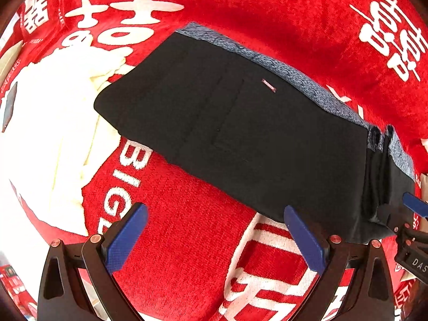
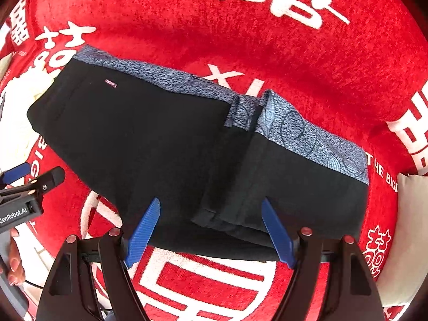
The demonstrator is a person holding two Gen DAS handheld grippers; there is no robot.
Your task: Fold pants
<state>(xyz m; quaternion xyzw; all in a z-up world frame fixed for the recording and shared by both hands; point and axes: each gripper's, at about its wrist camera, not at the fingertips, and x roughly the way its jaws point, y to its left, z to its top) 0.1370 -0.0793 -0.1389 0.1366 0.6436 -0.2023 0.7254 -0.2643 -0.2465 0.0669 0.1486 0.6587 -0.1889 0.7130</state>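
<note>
Black pants (image 1: 240, 133) folded flat on your red printed cloth (image 1: 192, 254), blue-grey lining along far edge, your left claw (image 1: 214, 240) spread empty, your right claw (image 2: 211, 232) spread over near edge.

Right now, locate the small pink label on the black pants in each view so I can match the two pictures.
Left wrist view: the pink label sits right of centre in the upper half, near the blue patterned waistband.
Right wrist view: the pink label sits upper left, just below the same waistband.
Shared landmark: the blue patterned waistband along the far edge of the black pants.
</note>
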